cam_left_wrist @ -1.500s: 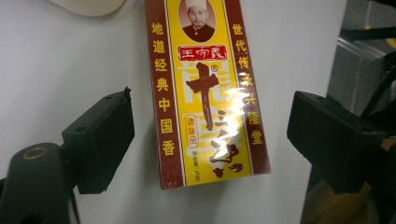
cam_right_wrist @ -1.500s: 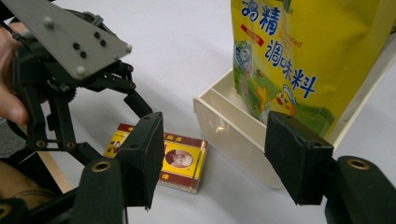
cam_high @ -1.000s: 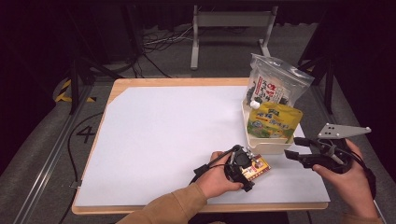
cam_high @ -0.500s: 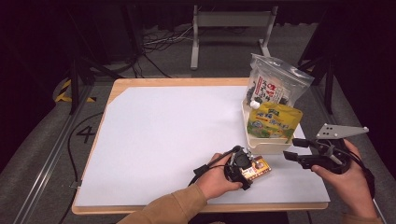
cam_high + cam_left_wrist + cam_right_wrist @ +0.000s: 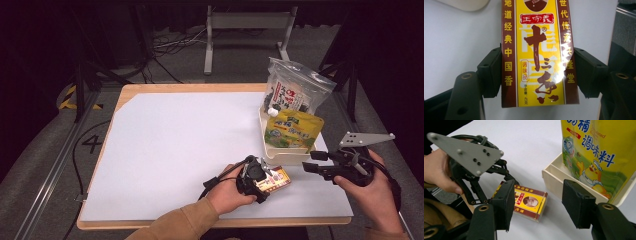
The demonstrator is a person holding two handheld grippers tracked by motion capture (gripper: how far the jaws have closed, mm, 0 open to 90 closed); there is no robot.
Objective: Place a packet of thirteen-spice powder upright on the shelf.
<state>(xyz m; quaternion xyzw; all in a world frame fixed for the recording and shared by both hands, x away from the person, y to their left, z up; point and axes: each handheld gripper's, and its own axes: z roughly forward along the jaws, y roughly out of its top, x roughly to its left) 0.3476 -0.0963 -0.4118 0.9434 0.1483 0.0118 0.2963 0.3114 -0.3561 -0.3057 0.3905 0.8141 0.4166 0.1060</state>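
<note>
The yellow-and-maroon seasoning box (image 5: 537, 53) lies flat on the white table sheet (image 5: 175, 145) near the front edge, at about five o'clock from the sheet's middle and at about seven o'clock from the cream tray (image 5: 280, 155), close to it but apart. The left gripper (image 5: 257, 180) has come over it from the near side, and its jaws have just been closing with the box between them: in the left gripper view the two black pads (image 5: 490, 72) stand at nine and three o'clock against the long maroon edges, seemingly touching, so I judge the grip is only now taking hold. To do this step well, the pads should bear squarely on both long edges around mid-length, as they appear to, and press firmly enough that the light carton neither crushes nor slides before it is lifted straight up off the sheet. The right gripper (image 5: 312, 162) hovers at three o'clock of the box, level with the tray's near corner; its jaws have been narrowing too but hold nothing and stand apart. In the tray the yellow chicken-seasoning pouch (image 5: 294, 131) stands upright, with the clear seaweed bag (image 5: 295, 92) behind it at twelve o'clock, so a free spot at the tray's near end looks the likely goal
</note>
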